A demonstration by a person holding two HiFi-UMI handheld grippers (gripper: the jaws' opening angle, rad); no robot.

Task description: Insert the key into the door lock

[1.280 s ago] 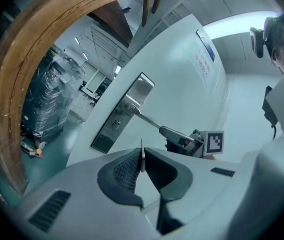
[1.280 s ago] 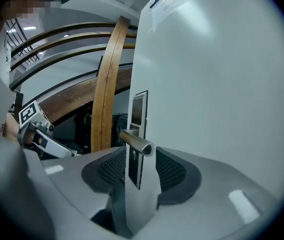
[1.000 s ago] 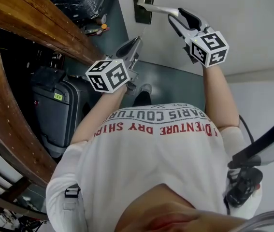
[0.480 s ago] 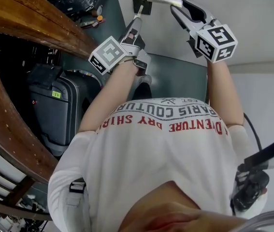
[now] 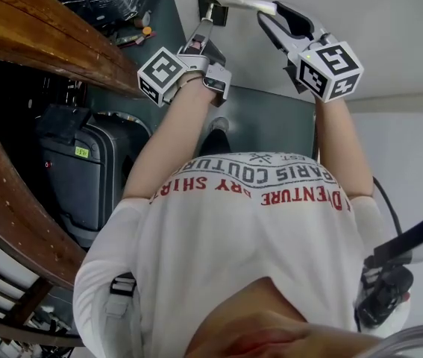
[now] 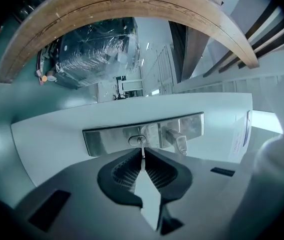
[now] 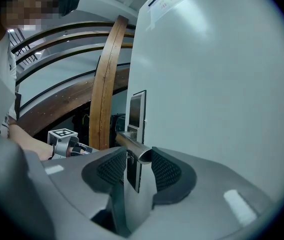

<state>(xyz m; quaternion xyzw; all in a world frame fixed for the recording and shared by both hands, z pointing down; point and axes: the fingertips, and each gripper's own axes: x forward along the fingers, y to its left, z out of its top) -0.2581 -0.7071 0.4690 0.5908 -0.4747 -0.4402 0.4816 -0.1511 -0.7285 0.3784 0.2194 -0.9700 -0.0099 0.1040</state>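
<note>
Only the left gripper view shows the left tongs (image 6: 142,155) pinching the key (image 6: 141,146), its tip at the keyhole (image 6: 137,140) in the lock plate (image 6: 106,143). The right tongs (image 7: 137,157) clamp the door handle (image 7: 129,143). The head view shows open floor (image 5: 271,121) between the door and the wooden rail (image 5: 62,47) on the left.

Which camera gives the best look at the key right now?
The left gripper view: the key sits between the left gripper's pads, tip at the keyhole. The head view shows it too small; the right gripper view shows none.
</note>
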